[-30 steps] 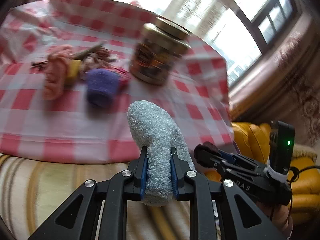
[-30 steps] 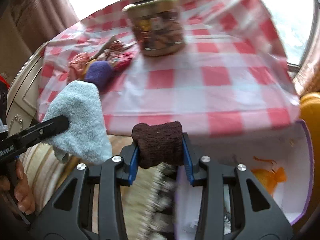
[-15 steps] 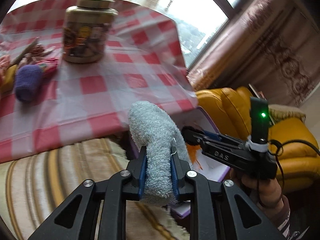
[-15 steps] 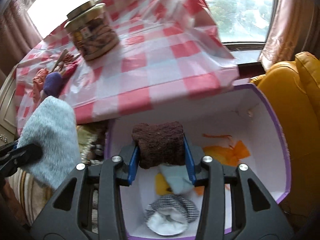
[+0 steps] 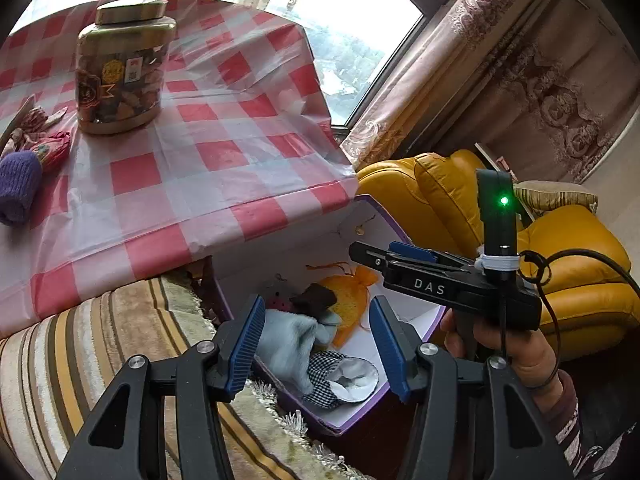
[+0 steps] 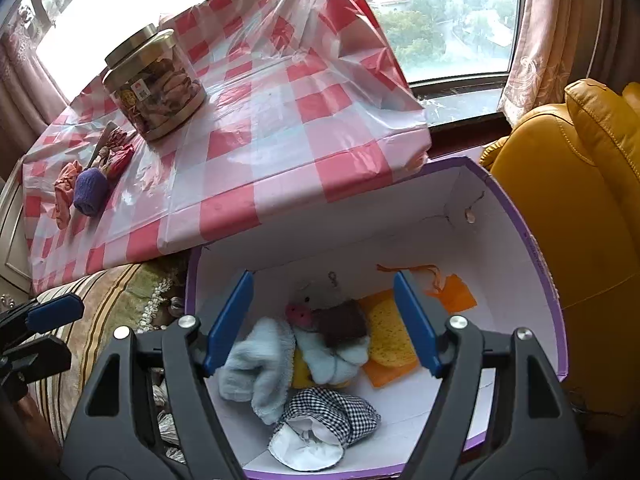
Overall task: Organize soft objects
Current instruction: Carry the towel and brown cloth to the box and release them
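A white box with a purple rim stands on the floor beside the table; it also shows in the left wrist view. Inside lie a light blue fluffy cloth, a dark brown cloth, a checked pouch, a yellow sponge and an orange bag. My left gripper is open and empty above the box's near edge. My right gripper is open and empty above the box. A purple rolled cloth and pink cloths lie on the table.
The table has a red and white checked cover. A glass jar with a gold lid stands on it. A striped rug or cushion lies below the table edge. A yellow leather armchair stands right of the box.
Both grippers moved from the table over the box and opened. The light blue cloth and the dark brown cloth left the jaws and now lie in the box.
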Demonstrator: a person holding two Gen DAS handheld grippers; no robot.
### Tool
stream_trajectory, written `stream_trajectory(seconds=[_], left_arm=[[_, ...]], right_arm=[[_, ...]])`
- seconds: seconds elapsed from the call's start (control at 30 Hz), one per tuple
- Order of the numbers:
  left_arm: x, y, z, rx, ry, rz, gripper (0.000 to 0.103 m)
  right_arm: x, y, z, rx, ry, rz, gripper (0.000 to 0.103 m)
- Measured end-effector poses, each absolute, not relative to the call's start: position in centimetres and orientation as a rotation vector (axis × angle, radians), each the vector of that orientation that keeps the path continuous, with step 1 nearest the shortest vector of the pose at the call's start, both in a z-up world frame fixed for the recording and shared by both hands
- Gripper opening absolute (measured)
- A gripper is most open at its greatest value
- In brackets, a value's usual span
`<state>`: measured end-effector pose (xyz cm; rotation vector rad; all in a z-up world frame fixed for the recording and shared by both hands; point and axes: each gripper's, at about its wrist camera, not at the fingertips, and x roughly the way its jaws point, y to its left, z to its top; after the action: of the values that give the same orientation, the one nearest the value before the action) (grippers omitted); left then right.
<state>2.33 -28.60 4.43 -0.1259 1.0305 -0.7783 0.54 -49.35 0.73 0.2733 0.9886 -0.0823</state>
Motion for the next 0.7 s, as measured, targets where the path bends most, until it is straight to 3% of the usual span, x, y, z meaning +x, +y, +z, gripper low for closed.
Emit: stream_trajectory(seconds=[0.7], left_arm=[[8.4, -15.9, 5.4, -0.308, 0.929, -0.511, 0.055]], right_arm=[[5.2, -40.2, 1.6, 0.213, 1.019, 0.102, 0.077]])
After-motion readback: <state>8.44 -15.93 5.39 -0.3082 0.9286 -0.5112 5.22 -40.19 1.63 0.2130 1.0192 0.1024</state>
